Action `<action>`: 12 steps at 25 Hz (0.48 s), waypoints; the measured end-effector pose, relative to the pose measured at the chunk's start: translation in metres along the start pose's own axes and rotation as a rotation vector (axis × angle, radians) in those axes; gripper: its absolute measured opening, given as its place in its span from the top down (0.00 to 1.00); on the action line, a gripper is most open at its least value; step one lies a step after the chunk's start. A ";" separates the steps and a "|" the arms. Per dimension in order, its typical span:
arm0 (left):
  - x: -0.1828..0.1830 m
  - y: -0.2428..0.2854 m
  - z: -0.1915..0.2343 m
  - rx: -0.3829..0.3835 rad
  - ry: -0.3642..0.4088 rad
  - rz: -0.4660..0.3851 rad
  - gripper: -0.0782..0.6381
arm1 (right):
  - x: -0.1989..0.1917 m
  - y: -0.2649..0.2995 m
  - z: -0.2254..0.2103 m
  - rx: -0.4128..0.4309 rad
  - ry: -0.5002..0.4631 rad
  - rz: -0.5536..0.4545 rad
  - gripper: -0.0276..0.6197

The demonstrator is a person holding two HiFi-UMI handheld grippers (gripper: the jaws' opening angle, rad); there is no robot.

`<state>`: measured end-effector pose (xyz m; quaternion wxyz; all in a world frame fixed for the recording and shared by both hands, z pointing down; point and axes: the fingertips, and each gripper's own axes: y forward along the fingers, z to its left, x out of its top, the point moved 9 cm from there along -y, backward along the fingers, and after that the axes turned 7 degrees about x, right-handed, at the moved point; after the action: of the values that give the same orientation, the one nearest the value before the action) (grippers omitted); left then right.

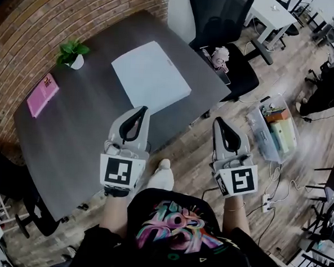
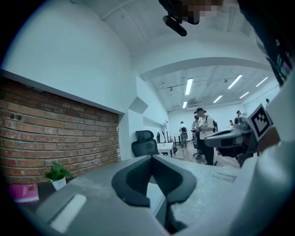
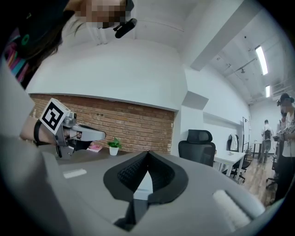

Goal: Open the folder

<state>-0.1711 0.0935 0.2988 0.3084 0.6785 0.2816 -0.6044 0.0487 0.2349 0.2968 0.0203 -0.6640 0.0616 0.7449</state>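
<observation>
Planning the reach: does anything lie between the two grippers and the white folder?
Nothing visible does. Bare table lies between the folder and both the left gripper and right gripper; the plant and pink book sit aside.

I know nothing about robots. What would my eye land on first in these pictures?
First, the two grey handheld tools side by side at the bottom of the head view: the left gripper and the right gripper, both shut and empty. Just beyond them a white folder lies flat on the dark table, with a pink book and a small potted plant nearer the brick wall.
</observation>
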 end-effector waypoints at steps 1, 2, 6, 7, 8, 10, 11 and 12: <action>0.000 0.008 0.007 -0.004 -0.002 0.002 0.89 | 0.001 0.010 -0.004 -0.002 -0.002 0.003 0.95; 0.000 0.016 0.013 -0.008 -0.002 0.003 0.89 | 0.002 0.020 -0.007 -0.003 -0.005 0.005 0.95; -0.002 0.037 0.031 -0.019 0.002 0.000 0.89 | 0.004 0.049 -0.016 -0.014 -0.016 0.005 0.95; -0.003 0.040 0.033 -0.021 -0.002 0.002 0.89 | 0.004 0.053 -0.017 -0.016 -0.016 0.006 0.95; -0.005 0.043 0.035 -0.021 -0.008 0.003 0.89 | 0.003 0.056 -0.018 -0.017 -0.015 0.009 0.95; -0.008 0.046 0.039 -0.020 -0.018 0.012 0.89 | 0.002 0.062 -0.020 -0.015 -0.013 0.016 0.95; -0.011 0.047 0.040 -0.020 -0.019 0.018 0.89 | 0.002 0.065 -0.021 -0.013 -0.013 0.019 0.95; -0.013 0.048 0.041 -0.019 -0.019 0.023 0.89 | 0.001 0.068 -0.022 -0.011 -0.014 0.021 0.95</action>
<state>-0.1627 0.0306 0.3118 0.3244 0.6729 0.2766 -0.6045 0.0629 0.1653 0.2980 0.0095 -0.6581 0.0643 0.7501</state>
